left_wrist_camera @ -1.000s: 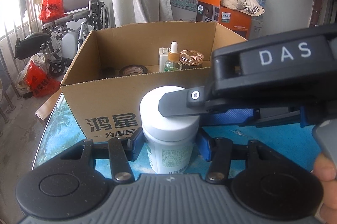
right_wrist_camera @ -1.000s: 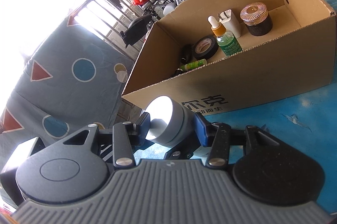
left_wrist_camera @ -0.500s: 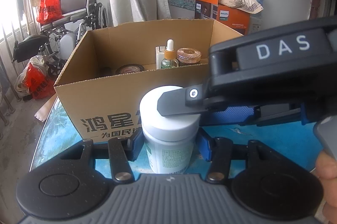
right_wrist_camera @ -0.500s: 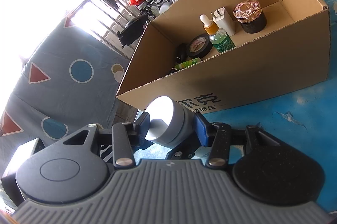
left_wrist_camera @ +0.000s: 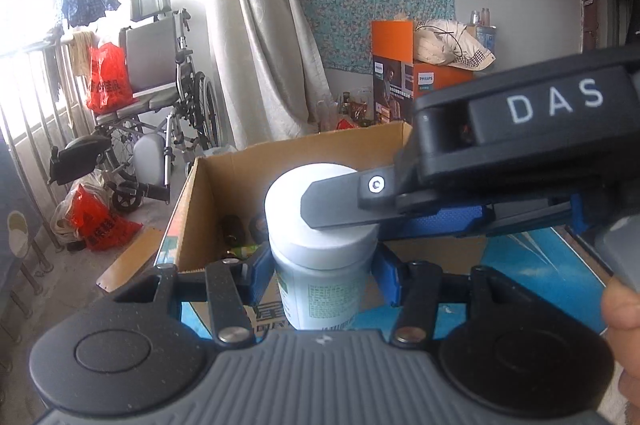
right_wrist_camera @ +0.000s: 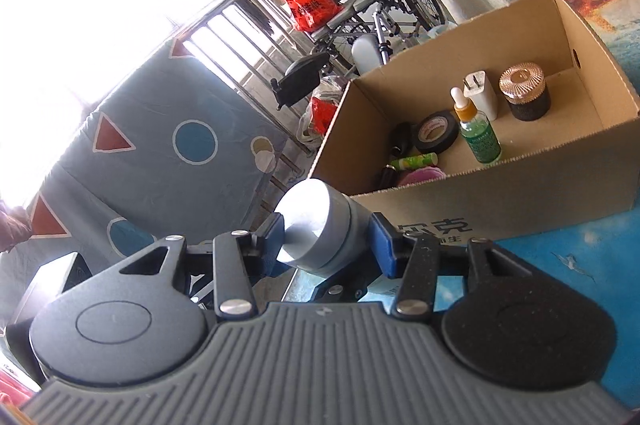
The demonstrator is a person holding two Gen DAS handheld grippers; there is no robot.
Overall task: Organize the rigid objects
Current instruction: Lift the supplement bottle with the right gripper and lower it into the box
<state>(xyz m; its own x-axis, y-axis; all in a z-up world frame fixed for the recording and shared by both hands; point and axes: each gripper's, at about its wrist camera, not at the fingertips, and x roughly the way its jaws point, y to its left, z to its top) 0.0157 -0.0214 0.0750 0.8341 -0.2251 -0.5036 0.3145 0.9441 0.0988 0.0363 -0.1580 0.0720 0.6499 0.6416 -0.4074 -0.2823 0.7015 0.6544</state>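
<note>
A white jar point(left_wrist_camera: 320, 289) with a green-printed label and a wide white lid point(left_wrist_camera: 288, 213) is held off the blue table. My left gripper point(left_wrist_camera: 320, 265) is shut on its body just under the lid. Reaching in from the right of the left wrist view, my right gripper point(right_wrist_camera: 326, 237) is shut on the lid point(right_wrist_camera: 312, 225), one finger point(left_wrist_camera: 340, 201) lying across its top. Just beyond stands the open cardboard box point(right_wrist_camera: 520, 185) with a dropper bottle point(right_wrist_camera: 478, 133), a tape roll point(right_wrist_camera: 436, 131), a white charger point(right_wrist_camera: 482, 97) and a copper-lidded jar point(right_wrist_camera: 524, 93) inside.
The blue table point(left_wrist_camera: 540, 265) carries the box. A wheelchair point(left_wrist_camera: 160, 97) and red bags stand on the floor to the left. An orange carton point(left_wrist_camera: 400, 77) sits behind the box. A patterned blue cloth point(right_wrist_camera: 160, 145) hangs at the left. A thumb point(left_wrist_camera: 620, 309) shows at the right edge.
Both grippers have risen together with the jar, and the box now sits lower in both views. Their grips look unchanged.
</note>
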